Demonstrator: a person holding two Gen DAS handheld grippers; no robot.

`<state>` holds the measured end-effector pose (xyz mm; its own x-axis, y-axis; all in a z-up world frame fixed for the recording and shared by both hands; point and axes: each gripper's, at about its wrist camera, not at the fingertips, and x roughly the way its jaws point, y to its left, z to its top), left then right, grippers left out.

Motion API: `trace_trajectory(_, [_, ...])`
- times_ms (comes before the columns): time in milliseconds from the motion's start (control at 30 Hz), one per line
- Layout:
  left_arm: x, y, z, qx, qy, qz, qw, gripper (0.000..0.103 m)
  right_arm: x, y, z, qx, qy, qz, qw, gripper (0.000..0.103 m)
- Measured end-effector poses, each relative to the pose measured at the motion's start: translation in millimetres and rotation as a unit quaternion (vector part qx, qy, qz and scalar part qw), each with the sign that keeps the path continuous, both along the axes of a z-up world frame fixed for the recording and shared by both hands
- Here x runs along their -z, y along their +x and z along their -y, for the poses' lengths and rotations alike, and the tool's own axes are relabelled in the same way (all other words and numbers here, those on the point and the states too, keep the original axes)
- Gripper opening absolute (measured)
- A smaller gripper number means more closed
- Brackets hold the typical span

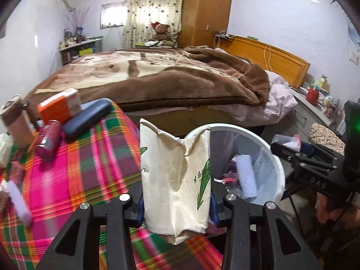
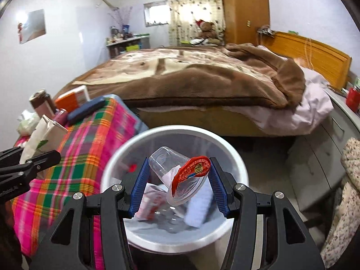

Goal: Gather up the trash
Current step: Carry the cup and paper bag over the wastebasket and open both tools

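Note:
My left gripper [image 1: 176, 199] is shut on a crumpled cream paper bag [image 1: 175, 180] with green print, held upright over the plaid table edge beside the white trash bin [image 1: 275, 157]. The bag also shows in the right wrist view [image 2: 42, 137]. My right gripper [image 2: 177, 180] sits above the bin [image 2: 236, 157]. Between its blue pads [image 2: 139, 184] is a clear plastic cup [image 2: 180, 175] with a red peeled lid, tilted. The pads stand wide and I cannot tell if they grip the cup. The bin holds wrappers and a white roll [image 1: 246, 177].
A plaid cloth [image 1: 85, 157] covers the table, with an orange box [image 1: 58, 105], a dark case [image 1: 87, 117], a red can [image 1: 48, 142] and a tan cup [image 1: 15, 121]. A bed with a brown blanket [image 1: 168, 76] lies behind. Drawers [image 2: 315, 157] stand at right.

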<state>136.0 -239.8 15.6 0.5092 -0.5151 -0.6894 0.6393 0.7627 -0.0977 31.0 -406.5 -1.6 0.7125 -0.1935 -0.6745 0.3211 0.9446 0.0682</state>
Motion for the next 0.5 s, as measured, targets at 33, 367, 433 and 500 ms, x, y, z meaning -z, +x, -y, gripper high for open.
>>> trace_trajectory(33, [1.3, -0.6, 5.0, -0.001, 0.004, 0.001, 1.0, 0.043, 3.2, 0.8, 3.8, 0.003, 0.001, -0.004, 1.0, 0.054])
trace_trajectory(367, [15.1, -0.5, 51.6, 0.014, 0.02, 0.004, 0.9997, 0.043, 17.0, 1.5, 25.9, 0.021, -0.001, -0.03, 0.999, 0.054])
trace_trajectory(433, [18.2, 0.4, 56.0, 0.016, 0.017, -0.001, 0.9997, 0.043, 20.1, 2.7, 29.9, 0.023, -0.003, -0.037, 0.999, 0.054])
trace_trajectory(500, [21.0, 2.0, 60.8, 0.018, 0.014, -0.006, 0.9997, 0.043, 23.5, 3.4, 33.4, 0.023, -0.002, -0.04, 0.999, 0.054])
